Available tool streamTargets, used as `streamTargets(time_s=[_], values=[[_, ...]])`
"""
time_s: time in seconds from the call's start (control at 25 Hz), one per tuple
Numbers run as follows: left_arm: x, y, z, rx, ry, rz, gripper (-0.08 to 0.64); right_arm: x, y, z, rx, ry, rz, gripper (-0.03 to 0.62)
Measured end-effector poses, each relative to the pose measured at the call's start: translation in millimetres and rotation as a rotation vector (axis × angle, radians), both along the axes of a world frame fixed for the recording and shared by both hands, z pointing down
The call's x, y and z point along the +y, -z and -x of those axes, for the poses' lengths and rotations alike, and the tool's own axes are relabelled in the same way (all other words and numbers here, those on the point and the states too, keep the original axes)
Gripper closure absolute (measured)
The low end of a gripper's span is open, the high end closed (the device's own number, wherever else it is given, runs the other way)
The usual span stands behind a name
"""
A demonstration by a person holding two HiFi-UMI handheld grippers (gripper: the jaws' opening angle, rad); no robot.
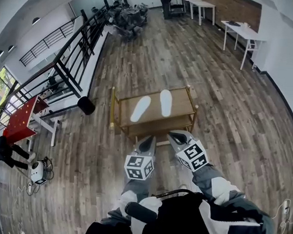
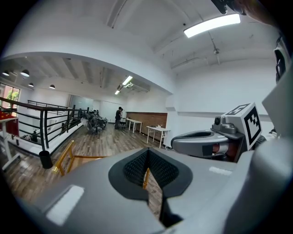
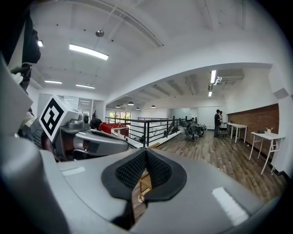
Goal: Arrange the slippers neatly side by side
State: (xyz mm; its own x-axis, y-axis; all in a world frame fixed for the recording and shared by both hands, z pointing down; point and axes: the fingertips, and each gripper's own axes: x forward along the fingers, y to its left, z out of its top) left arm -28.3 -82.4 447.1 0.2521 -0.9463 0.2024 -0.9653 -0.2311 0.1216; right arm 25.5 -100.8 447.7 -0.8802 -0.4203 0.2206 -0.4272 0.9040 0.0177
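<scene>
Subject: two flat white slippers, the left slipper [image 1: 140, 108] and the right slipper [image 1: 165, 103], are seen on the top tier of a low wooden rack with a gold metal frame [image 1: 190, 99].
Slipper position: both lie on the top board, near each other but apart. The right one runs roughly straight away from the person. The left one is slanted, so the gap between the pair widens toward the near edge.
Left gripper [image 2: 147, 170]: the tongs are pressed together with nothing between the pads. It is held short of the rack's near edge.
Right gripper [image 3: 145, 170]: the tongs are likewise pressed together and empty. It is held just beside the left gripper, also short of the rack.
Contact: neither slipper is touched by either gripper.
Progress: judged to be at the very start. No straightening is evident, and the pair is not yet parallel.
Remaining: the rack has to be reached, the tongs opened, and the slanted left slipper turned and brought alongside the right one, with heels level.
Count, slippers: two.
Count, racks: one, with two tiers.
Count, grippers: two.
</scene>
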Motion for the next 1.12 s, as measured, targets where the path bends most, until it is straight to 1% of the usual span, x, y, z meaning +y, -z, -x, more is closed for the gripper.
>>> streamTargets(time_s=[0.28,0.6,0.72,0.84,0.96,1.12], values=[[-52,9,-7,-0.029,0.008,-0.011,0.545,-55,3,-18,-0.036,-0.021,0.008,0.589],[-97,0,3,-0.006,-0.001,-0.011,0.545,-92,-6,-14,-0.008,-0.034,0.009,0.589],[-119,-7,28,0.015,0.003,-0.008,0.545,-109,-14,0,0.014,-0.047,0.018,0.589],[-149,-4,54,0.034,-0.017,-0.028,0.545,-136,-14,20,0.031,-0.075,0.014,0.589],[-182,0,80,0.044,-0.048,-0.051,0.545,-168,-11,53,0.047,-0.092,-0.001,0.589],[-223,8,124,0.037,-0.078,-0.069,0.545,-210,1,103,0.037,-0.119,-0.014,0.589]])
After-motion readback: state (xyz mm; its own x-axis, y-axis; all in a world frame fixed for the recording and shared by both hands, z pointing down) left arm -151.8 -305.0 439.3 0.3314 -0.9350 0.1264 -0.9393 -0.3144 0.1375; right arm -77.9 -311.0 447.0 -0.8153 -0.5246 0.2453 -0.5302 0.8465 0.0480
